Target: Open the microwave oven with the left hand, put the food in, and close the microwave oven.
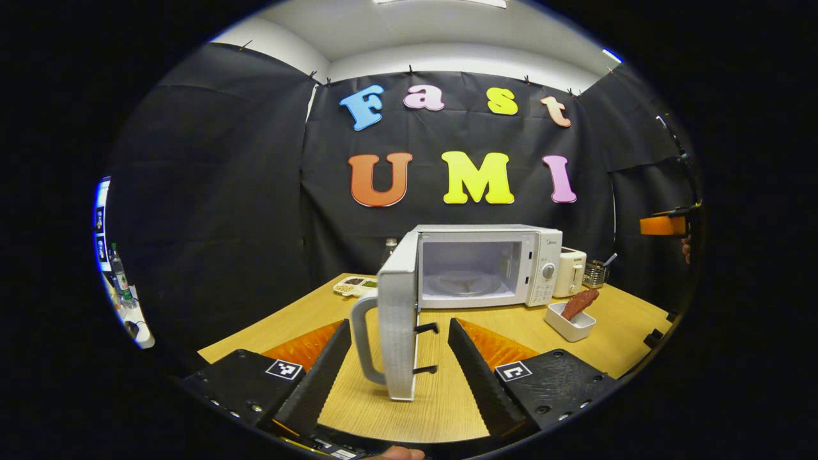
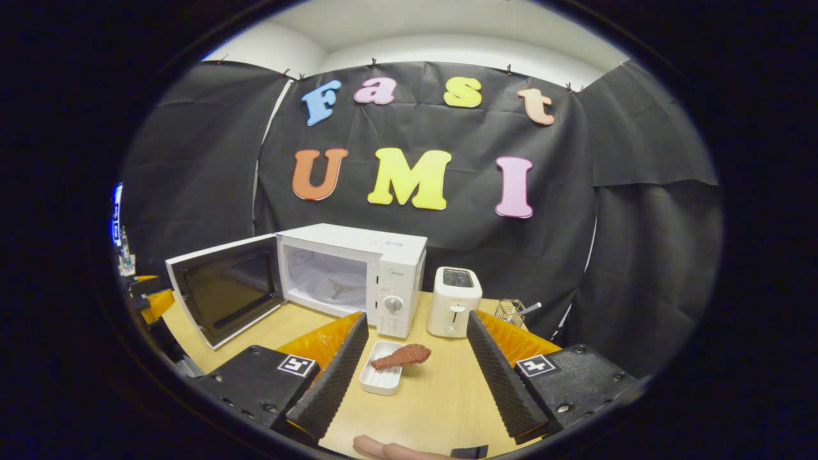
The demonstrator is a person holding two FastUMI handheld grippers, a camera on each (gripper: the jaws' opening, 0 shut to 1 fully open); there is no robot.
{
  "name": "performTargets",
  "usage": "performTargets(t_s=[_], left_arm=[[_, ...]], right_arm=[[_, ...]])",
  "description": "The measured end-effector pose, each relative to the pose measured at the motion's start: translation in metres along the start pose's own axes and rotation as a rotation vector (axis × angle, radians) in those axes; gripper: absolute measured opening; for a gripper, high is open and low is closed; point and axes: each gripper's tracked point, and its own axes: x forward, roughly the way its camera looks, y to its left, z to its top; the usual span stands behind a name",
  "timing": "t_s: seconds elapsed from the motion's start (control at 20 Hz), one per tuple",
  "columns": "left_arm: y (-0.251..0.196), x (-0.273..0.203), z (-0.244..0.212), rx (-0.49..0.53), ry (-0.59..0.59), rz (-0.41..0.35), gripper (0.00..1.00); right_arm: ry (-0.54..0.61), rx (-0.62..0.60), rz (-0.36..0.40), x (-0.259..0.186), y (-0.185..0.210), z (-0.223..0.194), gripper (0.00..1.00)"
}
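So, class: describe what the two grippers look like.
Both match. The left gripper and right gripper each have two black wedge-shaped fingers with ribbed inner pads, orange ridged backs, and black bases carrying small square black-and-white marker tags.

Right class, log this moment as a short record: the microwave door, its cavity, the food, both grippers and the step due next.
door: microwave door swung wide open
cavity: microwave holds just its turntable
food: drumstick in white dish on table, in front of toaster
left gripper: open, door edge between fingers
right gripper: open, aimed at dish, not touching
next step: probably lift the dish into the cavity
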Motion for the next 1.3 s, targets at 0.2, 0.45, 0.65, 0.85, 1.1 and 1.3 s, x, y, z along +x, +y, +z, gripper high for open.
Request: performTargets(t_s=[0.2, 0.45, 0.65, 0.85, 1.1, 1.3], left_arm=[[-0.023, 0.011, 0.046, 0.023, -0.059, -0.02, 0.94], [-0.058, 0.035, 0.072, 0.039, -0.082, -0.063, 0.94], [-0.074, 0.047, 0.088, 0.048, -0.1, -0.078, 0.94], [-0.083, 0.05, 0.101, 0.059, -0.128, -0.07, 0.94], [-0.089, 0.051, 0.104, 0.049, -0.13, -0.068, 0.94], [-0.088, 0.049, 0.102, 0.021, -0.13, -0.079, 0.94]], right_arm=[[0.088, 0.034, 0.032, 0.039, -0.013, -0.013, 0.99], [0.205, 0.11, 0.098, 0.085, -0.027, -0.039, 0.99], [0.341, 0.2, 0.207, 0.113, -0.022, -0.075, 0.99], [0.483, 0.308, 0.306, 0.132, -0.016, -0.109, 0.93], [0.62, 0.441, 0.377, 0.153, -0.003, -0.145, 0.87], [0.7, 0.576, 0.439, 0.164, 0.011, -0.157, 0.55]])
